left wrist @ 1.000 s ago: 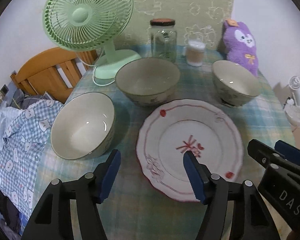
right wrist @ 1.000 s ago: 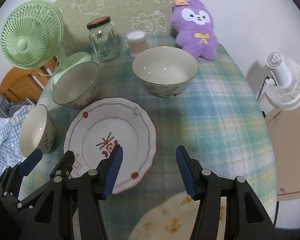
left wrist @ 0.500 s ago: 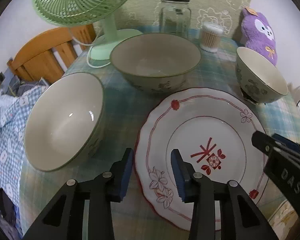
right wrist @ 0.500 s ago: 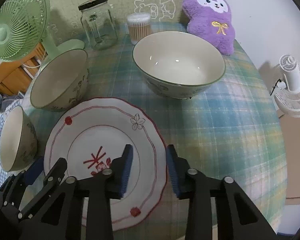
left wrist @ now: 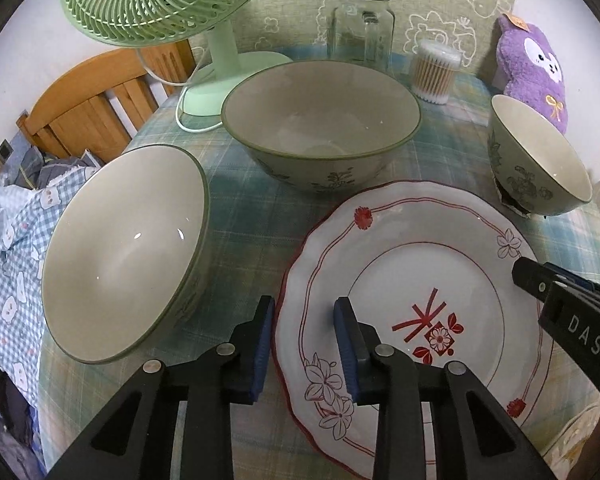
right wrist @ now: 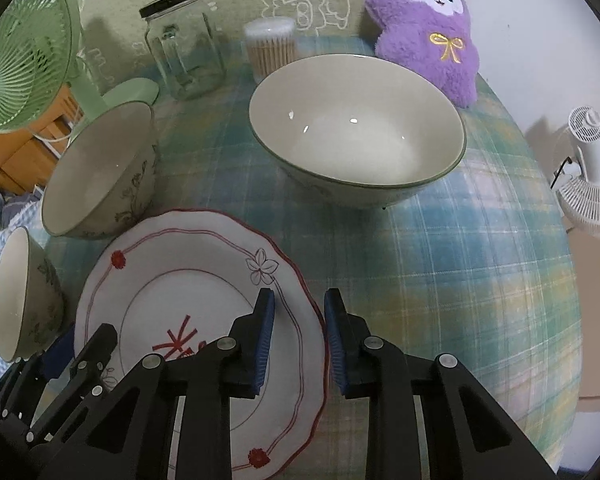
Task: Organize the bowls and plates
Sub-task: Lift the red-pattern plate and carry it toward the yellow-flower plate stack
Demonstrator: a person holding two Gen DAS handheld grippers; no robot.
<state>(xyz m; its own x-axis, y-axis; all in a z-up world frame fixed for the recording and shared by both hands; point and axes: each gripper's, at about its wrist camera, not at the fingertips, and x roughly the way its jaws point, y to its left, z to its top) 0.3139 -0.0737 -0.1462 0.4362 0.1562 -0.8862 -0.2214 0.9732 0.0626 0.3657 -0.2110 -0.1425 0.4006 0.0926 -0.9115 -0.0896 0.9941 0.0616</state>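
bowls [left wrist: 320, 120]: 3, glazed, round, green rims
plate [left wrist: 420, 264]: 1, scalloped, red trim
left tongs [left wrist: 304, 344]: closing astride plate rim, contact unclear
right tongs [right wrist: 300, 340]: same

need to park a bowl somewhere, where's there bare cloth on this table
Widest bare patch: the tablecloth right of the plate, in front of the big bowl. Crowded on the plate's other side, where two bowls sit close.

On the table [left wrist: 244, 216], the plate [left wrist: 420, 280] lies nearest. One bowl [left wrist: 124, 252] sits to its left, another bowl [left wrist: 320, 120] behind it, a third bowl [left wrist: 540, 168] far right. Further back (left to right) stand fan [left wrist: 220, 60], jar [left wrist: 360, 24], swab tub [left wrist: 436, 72] and plush toy [left wrist: 536, 68].
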